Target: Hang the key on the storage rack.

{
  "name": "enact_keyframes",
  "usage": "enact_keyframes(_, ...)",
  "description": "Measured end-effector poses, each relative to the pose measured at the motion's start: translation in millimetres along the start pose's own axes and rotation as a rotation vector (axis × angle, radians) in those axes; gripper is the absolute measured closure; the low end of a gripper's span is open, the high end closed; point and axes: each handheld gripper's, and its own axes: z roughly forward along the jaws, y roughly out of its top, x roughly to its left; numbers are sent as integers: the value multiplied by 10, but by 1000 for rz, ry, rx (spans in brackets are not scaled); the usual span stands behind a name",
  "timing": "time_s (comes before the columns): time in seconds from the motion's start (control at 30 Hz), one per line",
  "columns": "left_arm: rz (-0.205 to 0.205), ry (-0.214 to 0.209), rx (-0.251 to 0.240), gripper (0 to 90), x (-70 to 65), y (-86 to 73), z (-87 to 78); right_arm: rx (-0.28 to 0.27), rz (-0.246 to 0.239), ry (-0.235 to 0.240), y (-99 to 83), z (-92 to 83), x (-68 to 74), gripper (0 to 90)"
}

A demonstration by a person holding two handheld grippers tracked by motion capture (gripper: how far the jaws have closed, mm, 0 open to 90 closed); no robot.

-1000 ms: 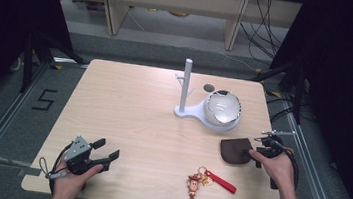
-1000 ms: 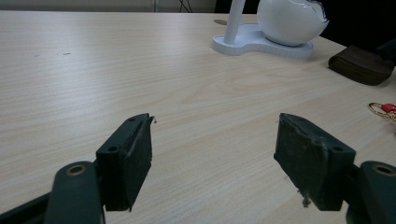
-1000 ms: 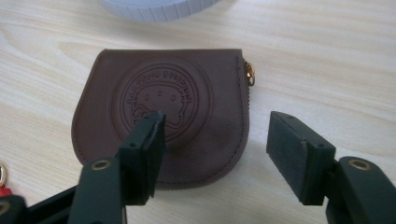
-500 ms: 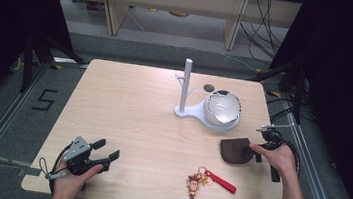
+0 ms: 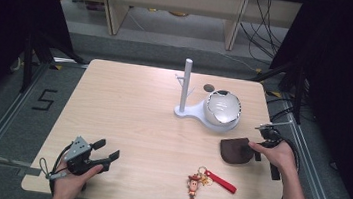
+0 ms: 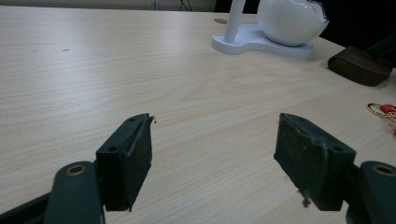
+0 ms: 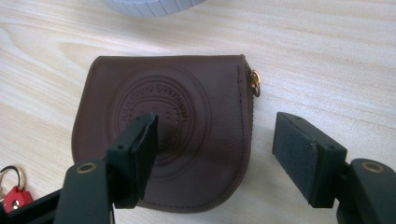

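Light wood bench [image 5: 127,114], pretty bare on left half. White stand [image 5: 185,88] with upright post toward back, base joined to white dome-shaped bowl thing [image 5: 222,110] with jagged rim, just beside it. Small dark round spot [image 5: 209,87] on bench behind those. Near front edge: keychain with little cartoon figure [image 5: 194,184] plus red strap [image 5: 220,181], lying flat. Floor marking "5" [image 5: 45,99] off left side. Cables on floor behind.
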Motion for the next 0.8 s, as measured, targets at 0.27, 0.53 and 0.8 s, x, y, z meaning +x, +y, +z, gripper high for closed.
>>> enact_keyframes(0.27,-4,-5,-9,265,14,-9,8,8,116,21,26,39,73,318)
enact_keyframes(0.53,-2,-2,-8,266,18,-14,7,14,12,64,49,44,-94,331)
enact_keyframes(0.8,4,13,11,267,18,-19,0,43,4,75,60,21,-92,327)
